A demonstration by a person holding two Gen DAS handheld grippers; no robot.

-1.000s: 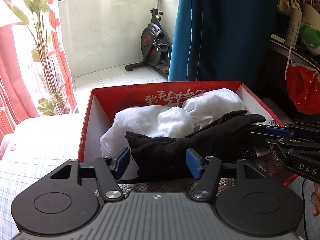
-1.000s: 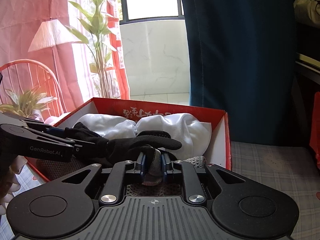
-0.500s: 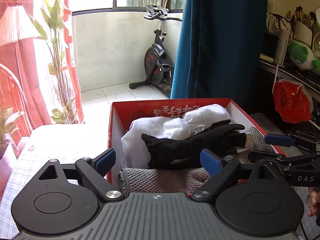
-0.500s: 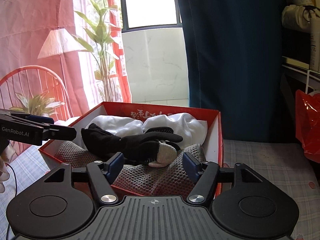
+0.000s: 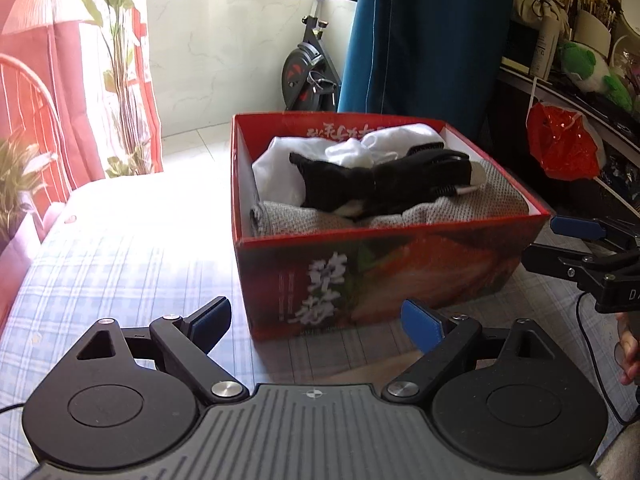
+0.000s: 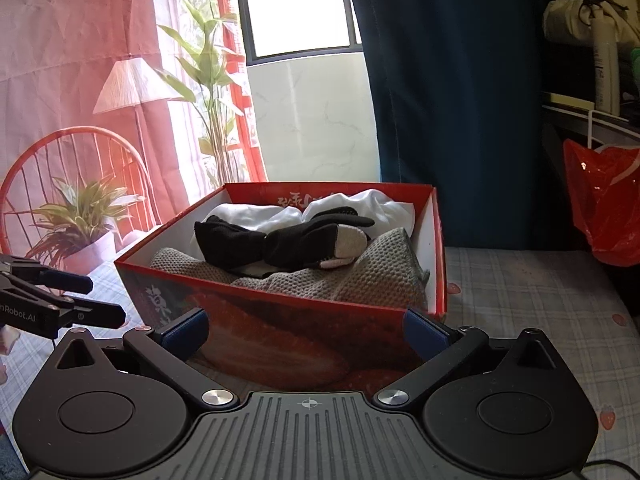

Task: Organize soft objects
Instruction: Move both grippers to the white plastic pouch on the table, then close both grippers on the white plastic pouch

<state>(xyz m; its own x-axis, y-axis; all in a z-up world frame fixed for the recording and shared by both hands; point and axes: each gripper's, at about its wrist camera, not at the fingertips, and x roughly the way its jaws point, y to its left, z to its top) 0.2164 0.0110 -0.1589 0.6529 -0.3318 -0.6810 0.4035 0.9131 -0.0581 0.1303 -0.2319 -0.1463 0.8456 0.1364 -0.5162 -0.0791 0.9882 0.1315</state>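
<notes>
A red cardboard box [image 5: 400, 280] stands on the checked cloth [image 5: 120, 260]. Inside it a pair of black gloves [image 5: 360, 184] lies on a grey knitted cloth [image 5: 440, 208], with white fabric [image 5: 280, 164] behind. My left gripper [image 5: 316, 320] is open and empty, hanging in front of the box's near wall. In the right wrist view, the box [image 6: 280, 332] and gloves [image 6: 260, 244] show again. My right gripper [image 6: 306, 330] is close to that wall, its jaws opening wide with nothing between them. Each gripper shows in the other's view: the right gripper [image 5: 560, 244], the left gripper [image 6: 88, 300].
A blue curtain [image 5: 420, 40] and an exercise bike [image 5: 308, 76] stand behind the box. A red plastic bag [image 5: 560, 148] hangs at the right by a cluttered shelf. Potted plants [image 6: 80, 216] and a red wire chair [image 6: 60, 148] are at the left. A hand [image 5: 628, 352] shows at the right edge.
Both grippers let go of the black gloves, opened wide and drew back out of the box. The gloves now lie on the grey cloth inside it.
</notes>
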